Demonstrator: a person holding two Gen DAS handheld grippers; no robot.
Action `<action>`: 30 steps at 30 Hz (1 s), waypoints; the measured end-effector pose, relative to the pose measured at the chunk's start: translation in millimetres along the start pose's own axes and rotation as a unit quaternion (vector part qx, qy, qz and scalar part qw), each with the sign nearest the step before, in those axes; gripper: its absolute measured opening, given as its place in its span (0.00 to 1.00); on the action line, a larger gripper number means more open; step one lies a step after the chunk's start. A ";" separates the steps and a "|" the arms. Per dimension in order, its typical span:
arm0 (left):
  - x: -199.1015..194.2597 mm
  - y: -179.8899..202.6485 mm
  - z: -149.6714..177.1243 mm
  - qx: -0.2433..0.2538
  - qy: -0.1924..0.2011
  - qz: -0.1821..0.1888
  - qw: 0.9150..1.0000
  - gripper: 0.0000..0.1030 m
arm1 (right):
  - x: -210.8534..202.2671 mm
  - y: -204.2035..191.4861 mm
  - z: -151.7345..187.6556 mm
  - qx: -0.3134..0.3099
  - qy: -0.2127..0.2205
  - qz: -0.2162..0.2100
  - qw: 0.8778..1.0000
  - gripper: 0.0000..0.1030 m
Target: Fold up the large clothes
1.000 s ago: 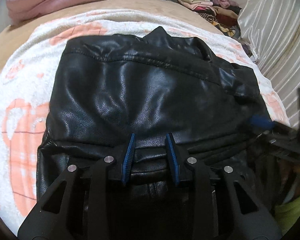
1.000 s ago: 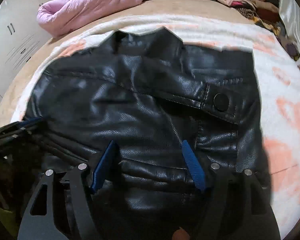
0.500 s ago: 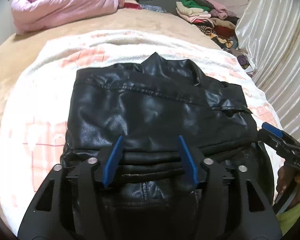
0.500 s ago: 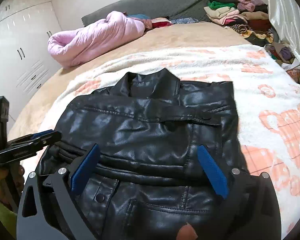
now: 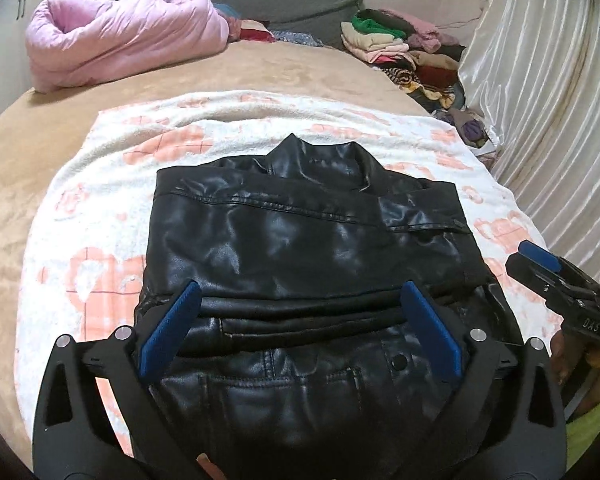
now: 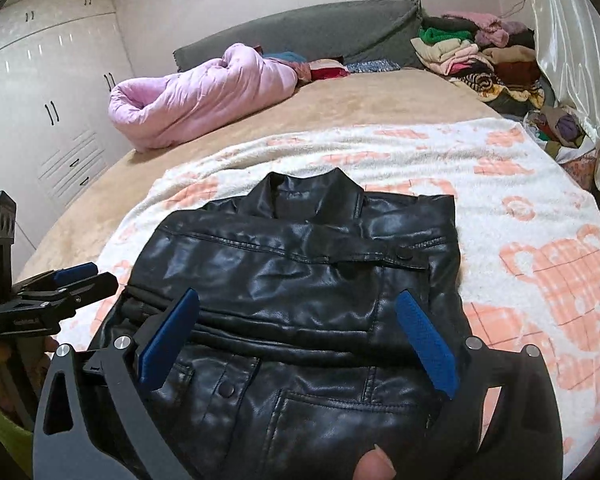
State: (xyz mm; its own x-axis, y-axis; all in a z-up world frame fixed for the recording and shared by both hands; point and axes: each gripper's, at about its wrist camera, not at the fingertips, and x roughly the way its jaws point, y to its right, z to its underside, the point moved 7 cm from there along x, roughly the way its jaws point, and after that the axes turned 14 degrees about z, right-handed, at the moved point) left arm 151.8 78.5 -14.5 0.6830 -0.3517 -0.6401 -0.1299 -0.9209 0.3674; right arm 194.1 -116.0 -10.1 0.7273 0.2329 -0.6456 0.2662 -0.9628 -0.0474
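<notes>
A black leather jacket (image 5: 300, 248) lies folded on a white and peach blanket (image 5: 100, 208), collar at the far end; it also shows in the right wrist view (image 6: 300, 276). My left gripper (image 5: 298, 328) is open and empty, held above the jacket's near folded edge. My right gripper (image 6: 296, 336) is open and empty, also above the near part of the jacket. The right gripper shows at the right edge of the left wrist view (image 5: 540, 260). The left gripper shows at the left edge of the right wrist view (image 6: 76, 276).
The blanket (image 6: 520, 208) covers a tan bed (image 5: 260, 72). A pink duvet (image 5: 120, 36) lies at the far left. A pile of folded clothes (image 5: 400, 48) sits at the far right by a white curtain (image 5: 548, 80). White wardrobes (image 6: 40, 100) stand left.
Both grippers have opened wide, let go of the jacket's folded edge and pulled back and up. The jacket now lies folded and still.
</notes>
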 end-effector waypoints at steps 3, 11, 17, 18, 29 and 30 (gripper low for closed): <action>-7.1 4.3 2.2 0.005 0.003 -0.001 1.000 0.91 | -10.7 -2.2 -0.3 -0.004 0.007 0.000 1.000 0.96; -22.1 12.0 12.2 0.009 0.005 0.002 1.000 0.91 | -31.9 -6.5 0.5 -0.018 0.028 0.018 0.999 0.96; -31.4 17.4 19.8 0.012 0.009 0.006 1.000 0.91 | -47.7 -5.4 1.1 -0.011 0.038 0.012 0.999 0.96; -33.2 18.4 21.0 0.013 0.009 0.006 1.000 0.91 | -50.5 -4.9 1.4 -0.013 0.041 0.015 0.999 0.96; -49.6 28.5 37.9 0.014 0.018 0.014 1.000 0.91 | -74.0 -0.6 14.6 -0.011 0.050 0.013 0.999 0.96; -51.8 28.8 39.1 0.016 0.020 0.013 1.000 0.91 | -75.9 -0.3 15.9 -0.011 0.051 0.012 0.999 0.96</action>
State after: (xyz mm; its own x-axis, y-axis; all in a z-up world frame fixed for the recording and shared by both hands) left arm 84.6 63.6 2.9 0.7068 -0.3686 -0.6037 -0.1694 -0.9169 0.3615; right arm 128.7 -135.6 26.8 0.7938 0.2228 -0.5660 0.2598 -0.9655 -0.0157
